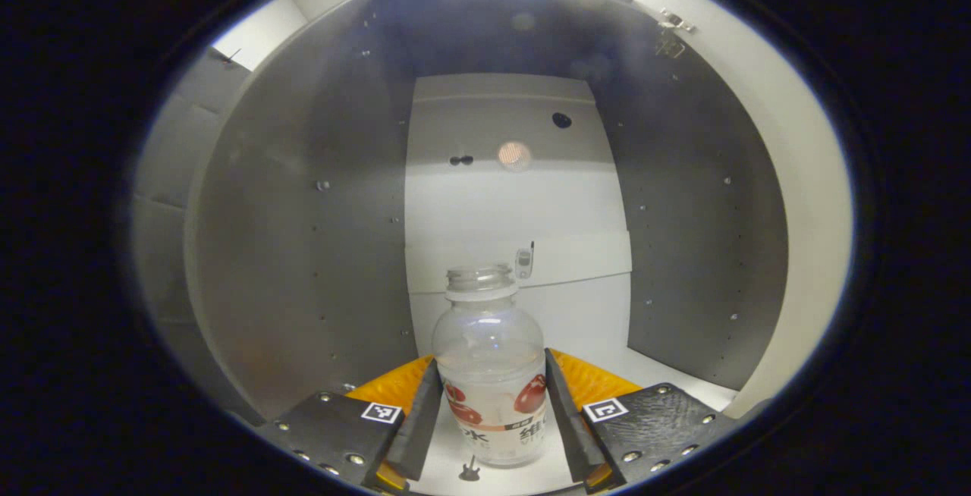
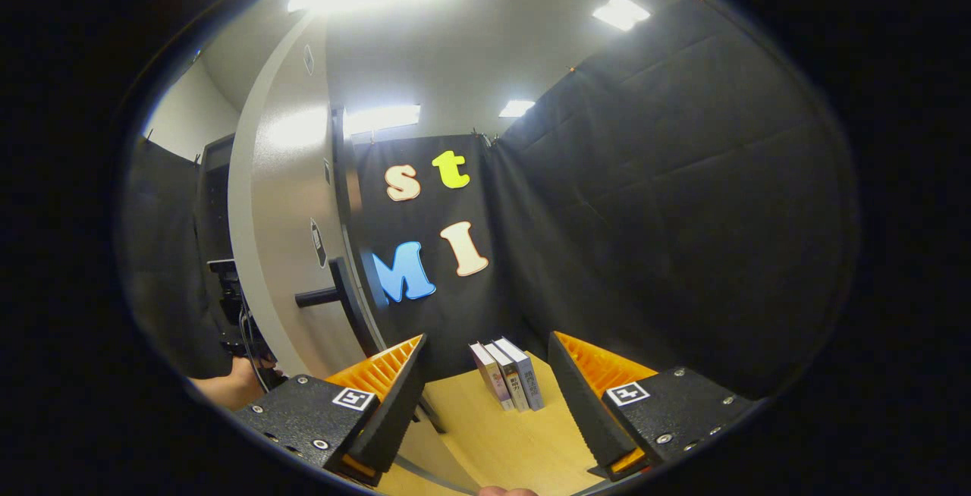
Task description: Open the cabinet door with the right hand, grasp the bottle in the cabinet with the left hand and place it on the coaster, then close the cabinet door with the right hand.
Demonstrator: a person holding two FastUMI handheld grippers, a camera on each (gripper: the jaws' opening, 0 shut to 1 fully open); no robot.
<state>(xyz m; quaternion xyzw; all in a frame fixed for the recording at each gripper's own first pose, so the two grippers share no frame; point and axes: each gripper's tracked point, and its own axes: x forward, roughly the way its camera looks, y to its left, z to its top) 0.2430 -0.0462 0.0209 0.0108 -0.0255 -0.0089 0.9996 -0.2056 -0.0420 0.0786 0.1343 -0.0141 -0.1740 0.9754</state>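
Standing upright on the cabinet [image 1: 303,238] floor, the bottle [image 1: 491,375] is sitting at 6 o'clock in the left gripper view, capless, between the fingers of the left tool [image 1: 491,435]. Those fingers are flanking its lower body very closely; whether both are pressing on it, I cannot tell. In the right gripper view, the right tool [image 2: 485,405] is hanging with its fingers apart and gripping nothing. The open door [image 2: 284,253] is showing edge-on at 9 o'clock, its handle [image 2: 326,295] sticking out. Three books [image 2: 508,375] are leaning together on the bench [image 2: 501,435] between the fingers, farther off.
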